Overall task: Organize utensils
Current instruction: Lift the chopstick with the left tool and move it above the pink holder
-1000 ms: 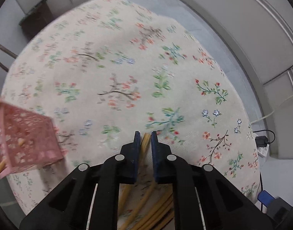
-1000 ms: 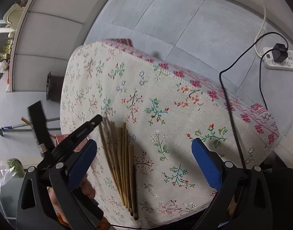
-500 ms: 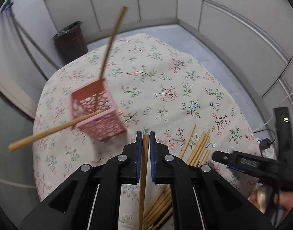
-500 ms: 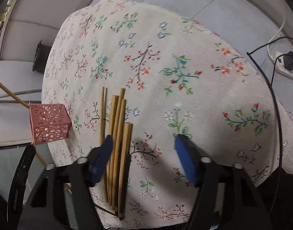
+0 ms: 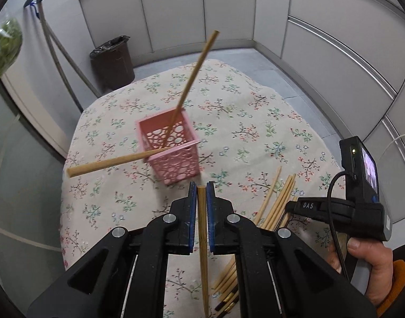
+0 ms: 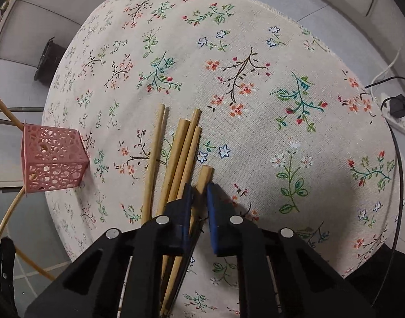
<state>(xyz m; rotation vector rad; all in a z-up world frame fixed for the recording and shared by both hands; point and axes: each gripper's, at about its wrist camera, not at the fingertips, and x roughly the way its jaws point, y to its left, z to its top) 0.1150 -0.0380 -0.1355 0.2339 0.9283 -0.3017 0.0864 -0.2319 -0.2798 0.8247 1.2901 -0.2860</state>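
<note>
A pink perforated basket (image 5: 173,156) stands on the flowered tablecloth (image 5: 255,122), with two wooden chopsticks (image 5: 194,76) leaning out of it. My left gripper (image 5: 201,188) hangs just in front of the basket, shut on one chopstick (image 5: 202,238) that runs back between its pads. To the right lies a loose pile of chopsticks (image 5: 278,198), where a hand holds my right gripper (image 5: 291,206). In the right wrist view my right gripper (image 6: 199,189) is down on the pile (image 6: 176,153). Its jaws are closing on the rightmost chopstick (image 6: 205,172), whose end pokes out between them. The basket (image 6: 52,159) sits far left.
A dark waste bin (image 5: 113,61) stands on the floor beyond the table, with mop handles (image 5: 56,53) leaning on the wall beside it. A power strip with a plug (image 6: 398,116) lies on the floor at the right. Grey cabinets line the walls.
My left gripper has risen with its chopstick and swung toward the basket. My right gripper has come down over the pile and its jaws have gone from wide apart to closed around one chopstick.
</note>
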